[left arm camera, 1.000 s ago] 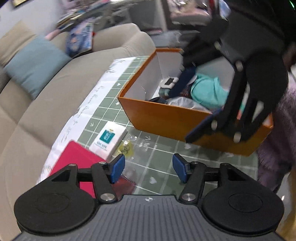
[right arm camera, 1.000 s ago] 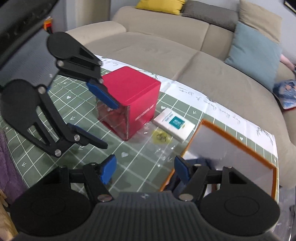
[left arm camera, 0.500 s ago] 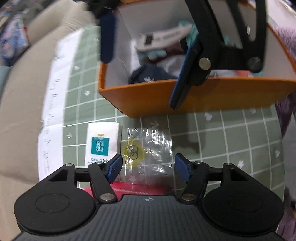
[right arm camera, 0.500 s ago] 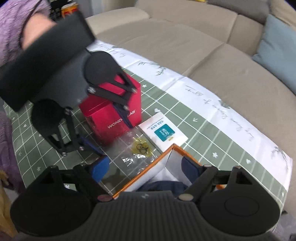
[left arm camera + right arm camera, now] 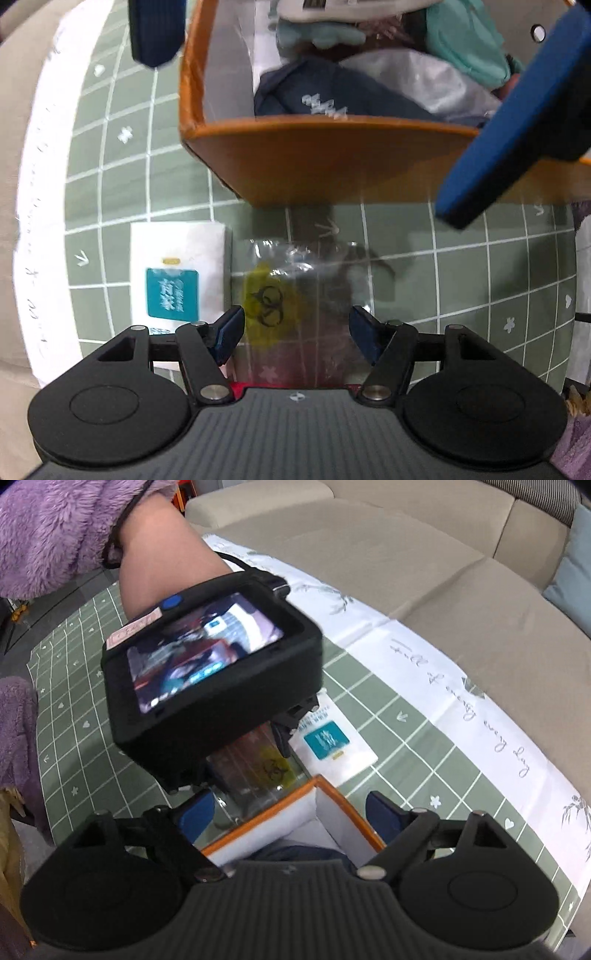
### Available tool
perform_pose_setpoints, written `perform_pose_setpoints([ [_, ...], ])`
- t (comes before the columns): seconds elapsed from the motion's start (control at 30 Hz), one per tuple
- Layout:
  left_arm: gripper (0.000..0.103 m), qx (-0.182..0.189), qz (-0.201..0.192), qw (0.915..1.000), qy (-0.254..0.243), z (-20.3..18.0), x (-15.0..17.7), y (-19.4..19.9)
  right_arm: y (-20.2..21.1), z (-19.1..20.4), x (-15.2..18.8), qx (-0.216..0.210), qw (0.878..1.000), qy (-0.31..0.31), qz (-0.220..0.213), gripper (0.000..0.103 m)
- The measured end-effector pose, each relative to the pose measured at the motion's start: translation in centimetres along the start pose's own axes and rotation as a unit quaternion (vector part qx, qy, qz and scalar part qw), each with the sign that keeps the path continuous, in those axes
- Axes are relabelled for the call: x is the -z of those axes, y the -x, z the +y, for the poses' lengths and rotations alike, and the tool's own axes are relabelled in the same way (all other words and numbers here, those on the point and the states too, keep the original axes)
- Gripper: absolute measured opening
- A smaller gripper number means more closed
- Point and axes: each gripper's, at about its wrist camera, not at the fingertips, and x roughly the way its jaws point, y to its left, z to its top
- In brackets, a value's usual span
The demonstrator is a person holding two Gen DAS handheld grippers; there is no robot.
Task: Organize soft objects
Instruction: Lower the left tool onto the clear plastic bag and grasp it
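Note:
A clear plastic bag (image 5: 295, 291) with a yellow hazard mark lies flat on the green checked cloth. My left gripper (image 5: 295, 330) points straight down over it, one finger on each side. Its jaws are closing a little and the pads do not press the bag. Beyond it stands an orange box (image 5: 332, 162) holding a navy cloth (image 5: 332, 99), a teal cloth (image 5: 465, 48) and a grey bag (image 5: 424, 81). My right gripper (image 5: 291, 812) hovers over the box's near corner (image 5: 321, 794). Its jaws are opening with nothing held between them. Its blue fingers (image 5: 517, 140) loom over the box.
A white tissue pack (image 5: 177, 273) lies just left of the bag. A red box's edge (image 5: 236, 387) shows under the left gripper. A purple-sleeved arm (image 5: 74, 528) holds the left tool, whose screen (image 5: 207, 657) faces me. A beige sofa (image 5: 443, 572) rings the table.
The left gripper swung down and now points straight at the clear bag. The right gripper moved over the orange box's corner and its jaws spread wider.

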Motion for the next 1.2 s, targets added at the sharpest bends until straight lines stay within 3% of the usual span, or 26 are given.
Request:
perform_pose_setpoints([
  [0.13, 0.076, 0.016, 0.005, 0.9998, 0.006, 0.5, -0.3, -0.8, -0.6, -0.1, 0.0, -0.004, 1.0, 0.008, 0.012, 0.088],
  [0.2, 0.076, 0.025, 0.027, 0.9992, 0.018, 0.8, -0.4, -1.4, -1.1, -0.2, 0.0, -0.003, 1.0, 0.012, 0.018, 0.088],
  [0.37, 0.077, 0.015, 0.07, 0.997, 0.028, 1.2, -1.4, -2.8, -1.4, -0.5, 0.1, -0.007, 1.0, 0.006, 0.021, 0.088],
  [0.43, 0.082, 0.007, 0.086, 0.9961, 0.019, 1.0, -1.8, -3.4, -1.6, -0.3, 0.1, -0.003, 1.0, 0.006, 0.02, 0.088],
  [0.57, 0.081, 0.005, 0.096, 0.9952, 0.019, 1.0, -2.5, -4.1, -1.7, -0.1, 0.2, 0.003, 1.0, 0.006, 0.019, 0.088],
  [0.77, 0.063, 0.015, 0.08, 0.9965, 0.017, 0.6, -2.4, -4.3, -1.7, 0.1, 0.2, 0.011, 1.0, 0.006, 0.018, 0.088],
  [0.83, 0.039, 0.017, 0.07, 0.997, 0.028, 0.8, -2.3, -4.1, -1.7, 0.2, 0.2, 0.015, 1.0, 0.007, 0.018, 0.088],
  [0.87, 0.002, 0.018, 0.063, 0.9972, 0.036, 1.1, -2.0, -4.2, -1.7, 0.3, 0.2, 0.017, 1.0, 0.007, 0.018, 0.088],
  [1.2, 0.001, -0.014, -0.01, 0.9958, 0.089, 0.8, -0.4, -3.9, -1.3, 0.8, 0.1, 0.033, 0.999, 0.014, 0.022, 0.088],
])
